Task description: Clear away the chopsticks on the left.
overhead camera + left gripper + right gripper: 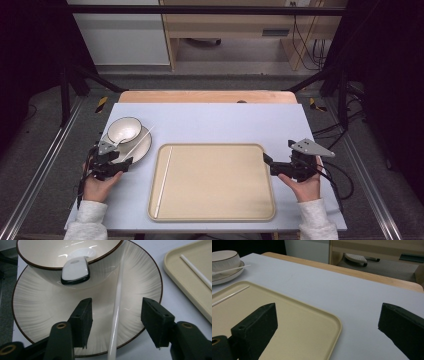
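White chopstick (117,302), thin & glossy, lies btwn left gripper (116,320) pads, untouched, jaws apart. 2 chopsticks, 1 bowl (50,255), 1 plate (140,282), 1 tray (312,322). Right gripper (328,322) wide apart, empty.

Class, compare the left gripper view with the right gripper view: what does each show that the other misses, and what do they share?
Left gripper view alone: a spoon handle hanging over the bowl's rim, and the left gripper with a white chopstick between its open jaws. Right gripper view alone: the right gripper, jaws open, and the table's wooden far edge. Shared: bowl, plate, tray and its chopstick.
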{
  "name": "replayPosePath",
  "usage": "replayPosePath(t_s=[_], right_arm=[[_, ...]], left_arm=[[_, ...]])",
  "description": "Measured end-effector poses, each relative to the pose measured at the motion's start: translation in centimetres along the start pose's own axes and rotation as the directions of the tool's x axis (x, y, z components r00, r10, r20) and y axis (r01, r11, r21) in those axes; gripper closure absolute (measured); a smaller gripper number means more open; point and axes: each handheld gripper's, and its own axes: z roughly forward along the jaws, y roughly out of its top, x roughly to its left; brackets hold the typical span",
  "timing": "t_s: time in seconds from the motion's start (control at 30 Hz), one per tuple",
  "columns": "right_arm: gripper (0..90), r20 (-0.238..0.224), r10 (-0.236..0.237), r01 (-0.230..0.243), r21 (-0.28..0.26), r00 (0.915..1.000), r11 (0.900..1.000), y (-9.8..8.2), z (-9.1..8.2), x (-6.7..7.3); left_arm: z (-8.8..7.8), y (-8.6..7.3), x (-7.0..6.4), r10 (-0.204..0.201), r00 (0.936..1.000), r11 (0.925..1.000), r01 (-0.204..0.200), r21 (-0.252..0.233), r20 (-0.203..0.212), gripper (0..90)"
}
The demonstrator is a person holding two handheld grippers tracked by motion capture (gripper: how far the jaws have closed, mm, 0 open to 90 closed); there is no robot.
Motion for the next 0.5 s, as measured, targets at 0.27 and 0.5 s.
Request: replayPosePath(t_s=[0.27, 0.5], right_arm=[[2.8, -0.004, -0.004, 0.004, 0.008, 1.0, 1.0, -0.1, 0.3, 0.1], [2.8, -0.007, -0.011, 0.012, 0.02, 0.9999, 1.0, -0.2, 0.6, 0.3]], left_arm=[[0.9, 0.1, 0.4, 0.007, 0.9999, 0.9996, -0.007, 0.027, 0.015, 60.4], [1.3, 0.2, 0.6, 0.008, 0.9995, 0.9994, -0.009, 0.034, 0.029, 72.7]])
